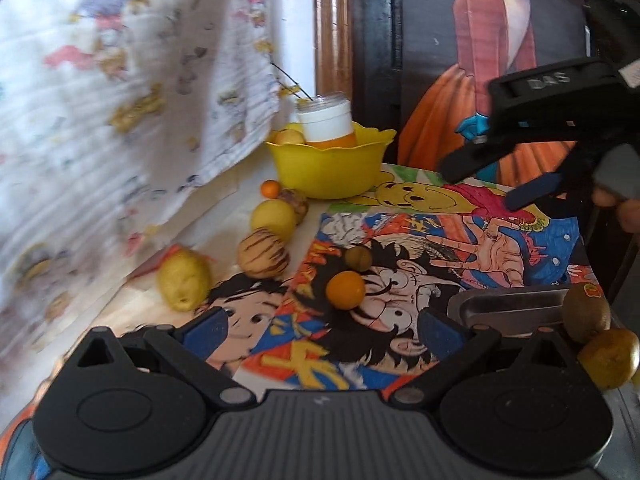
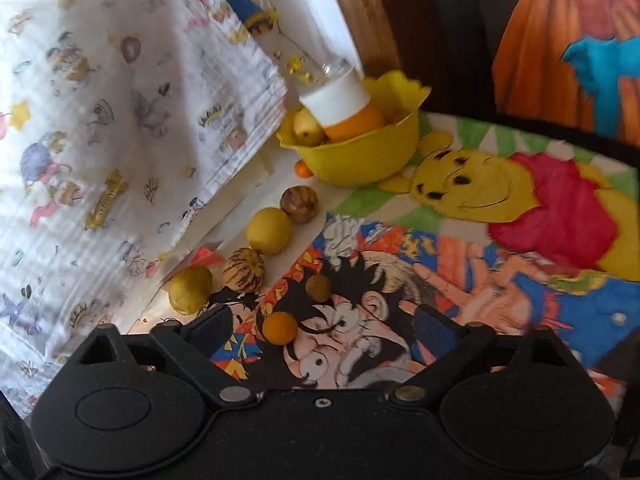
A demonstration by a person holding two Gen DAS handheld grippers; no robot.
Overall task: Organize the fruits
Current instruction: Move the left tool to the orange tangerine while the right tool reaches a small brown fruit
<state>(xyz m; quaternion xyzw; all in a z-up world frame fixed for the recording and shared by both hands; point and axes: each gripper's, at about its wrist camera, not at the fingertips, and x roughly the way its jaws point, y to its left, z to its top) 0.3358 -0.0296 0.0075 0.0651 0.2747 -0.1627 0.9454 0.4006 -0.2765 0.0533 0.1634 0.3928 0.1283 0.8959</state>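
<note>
Sitting loose on the cartoon-print table cover (image 1: pixel 400 364), most fruits are still waiting. A row along frame left is showing a lumpy yellow fruit (image 1: pixel 184 280), striped fruit (image 1: pixel 263 255), round yellow fruit (image 1: pixel 273 216) & small orange fruit (image 1: pixel 270 188); center is showing an orange ball fruit (image 1: pixel 345 290) w/ a brown one (image 1: pixel 359 258) just behind. Yellow bowl (image 1: pixel 328 168), upper center, is holding one fruit plus a white-capped bottle (image 1: pixel 326 122), so sorting is looking barely begun. Left gripper (image 1: pixel 320 330) is gaping wide, gripping nothing; right gripper (image 2: pixel 324 330) is also spread wide, nothing btwn. Lower right in the left wrist view, two brownish fruits (image 1: pixel 586 312) are getting cut off; edges are blurring.
</note>
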